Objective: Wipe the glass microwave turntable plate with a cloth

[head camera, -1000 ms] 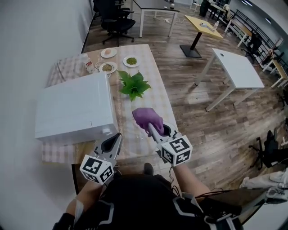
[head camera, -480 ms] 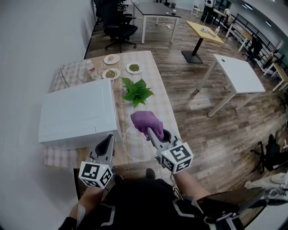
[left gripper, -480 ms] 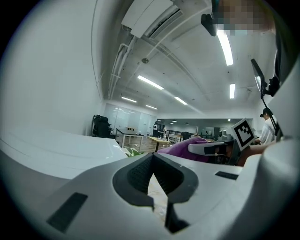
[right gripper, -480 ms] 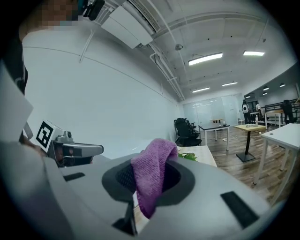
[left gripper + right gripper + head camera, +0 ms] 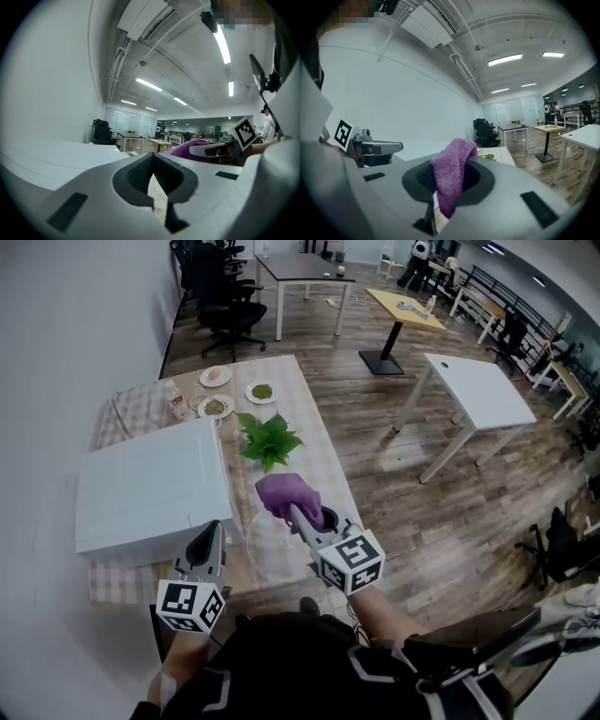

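With the right claw (image 5: 296,512) pinching the purple cloth (image 5: 281,491) and the left claw (image 5: 208,538) pressed together, empty, lower the cloth flat onto the glass turntable plate (image 5: 264,553) by the worktop's (image 5: 319,442) near edge beside the microwave (image 5: 150,488), then rub in light overlapping circles.

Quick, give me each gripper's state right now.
Left gripper: shut, jaws together with nothing between them.
Right gripper: shut on the purple cloth.
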Motion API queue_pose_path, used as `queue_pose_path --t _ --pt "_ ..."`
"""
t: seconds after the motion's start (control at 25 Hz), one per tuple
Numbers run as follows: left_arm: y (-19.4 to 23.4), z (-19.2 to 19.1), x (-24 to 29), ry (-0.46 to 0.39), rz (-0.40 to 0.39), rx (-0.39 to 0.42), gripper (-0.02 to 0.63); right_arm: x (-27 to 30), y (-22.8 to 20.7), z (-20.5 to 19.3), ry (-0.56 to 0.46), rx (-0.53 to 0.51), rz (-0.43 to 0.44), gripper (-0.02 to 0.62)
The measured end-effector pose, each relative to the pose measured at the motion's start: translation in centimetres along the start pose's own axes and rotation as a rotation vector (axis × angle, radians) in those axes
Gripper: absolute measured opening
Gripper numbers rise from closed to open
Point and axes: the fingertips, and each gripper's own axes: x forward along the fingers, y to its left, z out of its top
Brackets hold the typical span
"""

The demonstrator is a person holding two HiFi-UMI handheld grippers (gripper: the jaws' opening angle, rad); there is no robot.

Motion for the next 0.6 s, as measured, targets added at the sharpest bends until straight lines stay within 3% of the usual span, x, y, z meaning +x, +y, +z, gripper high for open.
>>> queue_pose_path --t 0.28,0.6 --pt "0.8 1.3 -0.5 -0.032 0.024 -0.041 0.008 -0.2 0.1 1.7 -0.037 0.002 0.003 0.058" --pt "0.7 1.8 -1.4 -0.037 0.05 -0.012 0.008 0.5 1.5 1.6 -0.032 0.013 0.04 0.058"
